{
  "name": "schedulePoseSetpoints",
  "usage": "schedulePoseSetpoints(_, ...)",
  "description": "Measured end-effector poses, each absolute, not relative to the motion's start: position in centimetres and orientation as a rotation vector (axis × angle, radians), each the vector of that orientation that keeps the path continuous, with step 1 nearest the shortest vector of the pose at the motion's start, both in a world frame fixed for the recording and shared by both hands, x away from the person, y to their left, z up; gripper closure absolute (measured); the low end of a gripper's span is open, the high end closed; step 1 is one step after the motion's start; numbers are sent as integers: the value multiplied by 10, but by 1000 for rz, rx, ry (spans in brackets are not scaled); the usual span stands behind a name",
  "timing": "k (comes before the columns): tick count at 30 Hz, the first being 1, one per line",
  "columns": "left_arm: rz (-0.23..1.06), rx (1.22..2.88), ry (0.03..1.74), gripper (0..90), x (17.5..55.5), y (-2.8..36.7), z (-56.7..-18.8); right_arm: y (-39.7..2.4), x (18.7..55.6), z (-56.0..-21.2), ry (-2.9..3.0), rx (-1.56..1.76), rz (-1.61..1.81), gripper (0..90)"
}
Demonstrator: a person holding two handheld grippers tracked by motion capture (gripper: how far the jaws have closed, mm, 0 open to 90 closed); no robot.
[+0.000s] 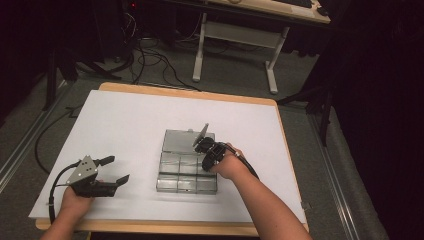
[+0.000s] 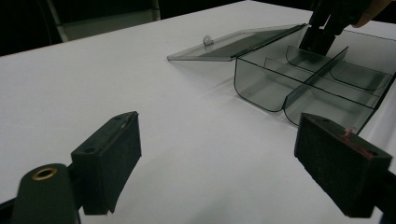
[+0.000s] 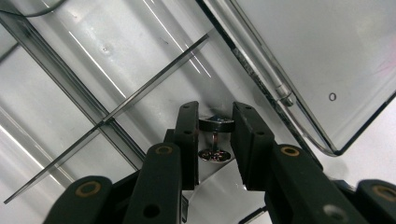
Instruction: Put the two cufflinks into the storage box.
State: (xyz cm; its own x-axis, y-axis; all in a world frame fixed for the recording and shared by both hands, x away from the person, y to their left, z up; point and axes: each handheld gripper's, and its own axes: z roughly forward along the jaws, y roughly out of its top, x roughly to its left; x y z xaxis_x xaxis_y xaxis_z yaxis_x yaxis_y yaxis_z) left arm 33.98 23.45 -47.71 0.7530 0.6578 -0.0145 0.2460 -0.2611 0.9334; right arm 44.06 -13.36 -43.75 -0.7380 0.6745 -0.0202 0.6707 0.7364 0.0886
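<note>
A clear plastic box (image 1: 186, 185) with several compartments lies mid-table, its lid (image 1: 177, 140) folded flat open on the far side. My right gripper (image 1: 202, 145) reaches down into the box's far right compartment. In the right gripper view it (image 3: 215, 133) is shut on a small shiny metal stud (image 3: 215, 124) with a round head and thin stem, just above the compartment floor beside a divider (image 3: 140, 95). My left gripper (image 1: 119, 169) rests open near the table's front left, apart from the box. Its view has the jaws wide apart (image 2: 224, 156), with the box (image 2: 259, 91) ahead.
The white tabletop (image 1: 125, 120) has a wooden rim along its edges. Behind the table, cables (image 1: 150, 57) trail over the floor beside a white desk frame (image 1: 235, 37). A cable from my left gripper loops off the table's left edge.
</note>
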Motion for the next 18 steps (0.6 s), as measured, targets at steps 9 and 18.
schedulePoseSetpoints(9,463,1837,700,153,340,234,-477,-132,437,-433,2874,1124,112,687)
schedulePoseSetpoints(18,461,1834,702,153,340,234,-477,-133,435,-409,2865,1117,160,684)
